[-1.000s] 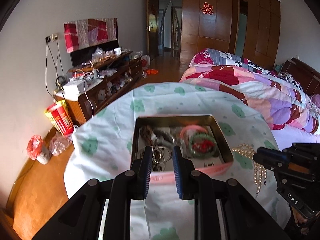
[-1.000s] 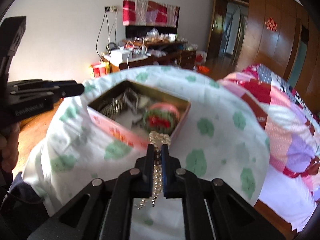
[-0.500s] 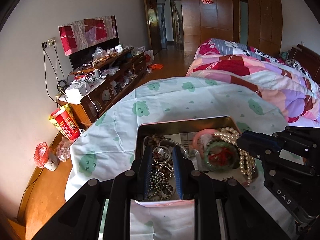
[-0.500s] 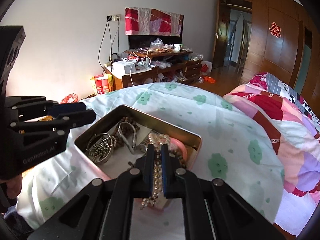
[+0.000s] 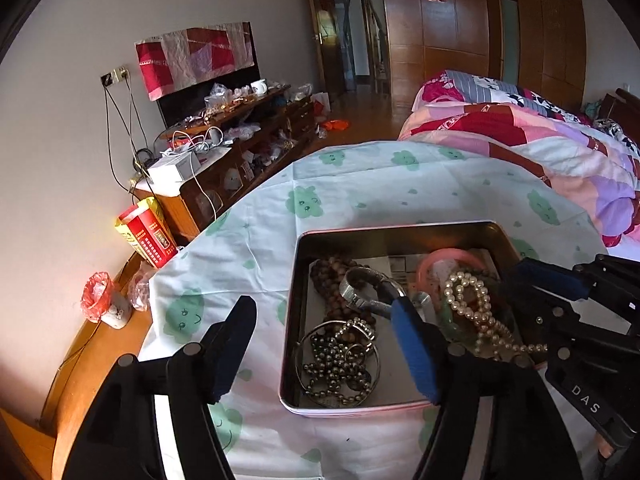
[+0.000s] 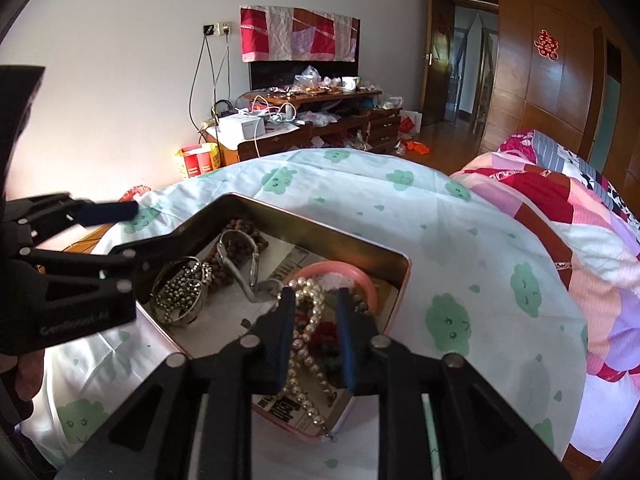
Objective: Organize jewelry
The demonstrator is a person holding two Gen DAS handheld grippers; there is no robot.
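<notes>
Metal, with a pink outer rim, the tin (image 5: 396, 229) sits on the counter (image 5: 280, 208), which is draped in a white cloth with green cloud faces, close to the counter's near edge. Inside the tin, at its left end, lie a brown bead bracelet (image 5: 326, 270), a silver watch (image 5: 366, 286) and a tangle of dark metal beads (image 5: 336, 364) threaded on a thin wire ring. At its right end lie a pink bangle (image 5: 448, 258) and, over it, the pearl necklace (image 5: 476, 312), which trails toward the tin's near right corner.

The left claw (image 5: 324, 344) has just been opening; its blue pads stand wide apart, one over the cloth just left of the tin and one above the tin's middle, with nothing between them. The right claw (image 6: 316, 328) has also just been opening: its pads stand a little apart on either side of the pearl necklace and do not press on it, so the pearls lie loose between them.

The right wrist view shows that the necklace's tail (image 6: 320, 420) hangs over the tin's near rim, and that printed paper (image 6: 296, 258) lines the tin's floor; it also shows a red and green piece (image 6: 326, 332) under the pearls. The left wrist view shows the dark bead tangle far more plainly, and a red box (image 5: 146, 232) standing on the floor off the counter's left edge.
</notes>
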